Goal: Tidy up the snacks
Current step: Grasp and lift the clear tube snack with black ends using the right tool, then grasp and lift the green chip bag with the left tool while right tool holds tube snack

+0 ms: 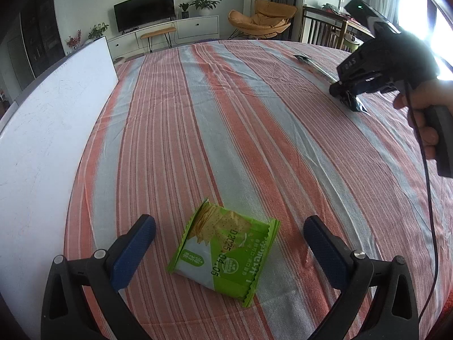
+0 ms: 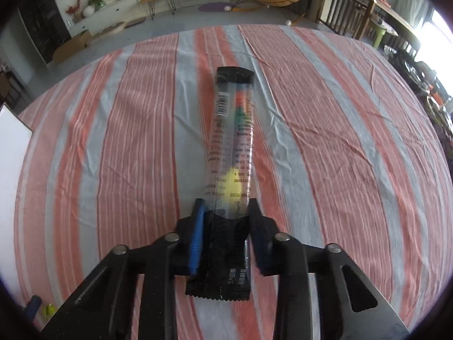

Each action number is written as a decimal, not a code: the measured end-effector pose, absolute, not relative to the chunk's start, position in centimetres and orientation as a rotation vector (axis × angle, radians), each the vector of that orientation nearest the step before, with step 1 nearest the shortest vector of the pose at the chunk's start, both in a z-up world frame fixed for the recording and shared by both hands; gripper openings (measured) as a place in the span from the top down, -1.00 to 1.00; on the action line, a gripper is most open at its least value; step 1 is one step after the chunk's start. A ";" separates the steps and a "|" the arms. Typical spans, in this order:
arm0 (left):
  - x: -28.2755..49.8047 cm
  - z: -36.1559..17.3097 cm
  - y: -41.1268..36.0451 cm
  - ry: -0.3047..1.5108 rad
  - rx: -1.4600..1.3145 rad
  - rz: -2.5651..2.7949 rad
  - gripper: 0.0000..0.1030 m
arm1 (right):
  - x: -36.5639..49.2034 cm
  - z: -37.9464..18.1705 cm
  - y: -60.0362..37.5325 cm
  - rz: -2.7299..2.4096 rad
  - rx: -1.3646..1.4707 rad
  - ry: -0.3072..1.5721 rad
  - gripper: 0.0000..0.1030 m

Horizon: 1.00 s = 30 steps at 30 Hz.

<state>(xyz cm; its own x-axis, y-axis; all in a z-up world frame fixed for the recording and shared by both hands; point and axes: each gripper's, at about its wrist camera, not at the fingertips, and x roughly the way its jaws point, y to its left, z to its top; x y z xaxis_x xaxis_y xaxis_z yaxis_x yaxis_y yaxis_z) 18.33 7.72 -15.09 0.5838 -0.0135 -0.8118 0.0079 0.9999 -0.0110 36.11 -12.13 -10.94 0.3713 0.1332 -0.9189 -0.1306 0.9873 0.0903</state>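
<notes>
A green cracker packet [image 1: 223,255] lies flat on the striped tablecloth, between the fingers of my left gripper [image 1: 229,240], which is open and just above it. My right gripper [image 2: 225,221] is shut on the near end of a long clear candy stick packet [image 2: 232,141] with black ends; the packet sticks out forward over the cloth. In the left wrist view the right gripper [image 1: 344,92] is at the far right, held by a hand, with the long packet [image 1: 314,66] stretching away from it.
A white board [image 1: 48,130] stands along the table's left edge. The orange and grey striped tablecloth [image 1: 226,127] covers the table. Beyond it are a TV stand, an orange chair [image 1: 263,19] and wooden chairs [image 2: 348,14].
</notes>
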 end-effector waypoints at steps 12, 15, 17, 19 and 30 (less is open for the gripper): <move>18.3 -15.1 7.6 0.947 -0.003 -0.010 -1.00 | 13.7 -10.8 -16.9 0.242 0.197 1.158 0.60; 18.3 -15.1 7.6 0.947 -0.003 -0.009 -1.00 | 10.1 -10.5 -16.5 0.203 0.113 1.107 0.60; 18.3 -15.1 7.6 0.947 -0.003 -0.009 -1.00 | 9.0 -10.7 -16.0 0.189 0.079 1.073 0.60; 18.3 -15.1 7.6 0.947 -0.003 -0.010 -1.00 | 8.3 -11.0 -15.7 0.166 0.068 1.038 0.55; 18.3 -15.1 7.6 0.947 -0.002 -0.009 -1.00 | 7.5 -11.7 -15.0 0.145 0.056 0.954 -0.45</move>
<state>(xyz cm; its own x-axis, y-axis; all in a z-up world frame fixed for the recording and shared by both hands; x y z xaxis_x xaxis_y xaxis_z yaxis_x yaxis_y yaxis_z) 18.32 7.57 -15.13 0.5839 -0.0092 -0.8118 0.0070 1.0000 -0.0062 7.46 -14.95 -11.70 0.5694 0.1485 -0.8085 -0.0990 0.9888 0.1118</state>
